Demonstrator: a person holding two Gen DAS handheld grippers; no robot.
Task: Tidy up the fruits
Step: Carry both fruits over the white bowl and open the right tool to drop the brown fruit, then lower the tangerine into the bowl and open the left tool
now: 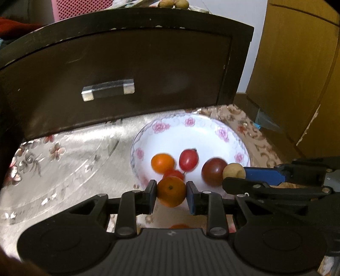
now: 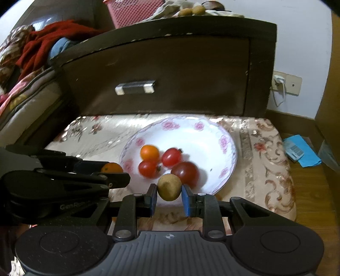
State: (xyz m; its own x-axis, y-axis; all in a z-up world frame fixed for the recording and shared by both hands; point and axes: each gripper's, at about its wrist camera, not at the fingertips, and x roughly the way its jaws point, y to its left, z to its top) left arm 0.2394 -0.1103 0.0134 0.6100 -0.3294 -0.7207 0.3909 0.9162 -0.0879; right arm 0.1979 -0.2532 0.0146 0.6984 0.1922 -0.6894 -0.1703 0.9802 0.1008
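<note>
White floral bowl [image 1: 223, 131] sits on a shiny flowered cloth [image 1: 70, 152], right in front of a dark cabinet [image 1: 127, 63] with a metal handle [image 1: 108, 89]. Four fruits lie in the bowl: orange tomato [image 2: 149, 152], two red tomatoes [image 2: 171, 157] [image 2: 148, 168], one dark red tomato [image 2: 185, 173].

Left gripper [image 1: 171, 194] is clamped on a small orange [image 1: 171, 192], blue pads tight to both sides, held just at the bowl's near rim. From the right wrist view the orange [image 2: 112, 167] peeks out past the left gripper's fingers, just left of the bowl.

Right gripper [image 2: 169, 194] is clamped on a tan round fruit [image 2: 169, 190], over the bowl's near edge, right in front of the dark red tomato. In the left view the same fruit [image 1: 233, 171] sits at the right gripper's tips beside the dark tomato [image 1: 214, 171].

Writing: partial "GenRo..." on the left gripper's body [image 2: 71, 206], rest hidden.

Background: red cloth [image 2: 42, 40], pink basket [image 2: 131, 10], wall socket with plugged charger [image 2: 280, 81], blue item on floor [image 2: 301, 151], wooden door [image 1: 297, 63]. More tan fruits on the cabinet top [image 2: 193, 10], blurry.
</note>
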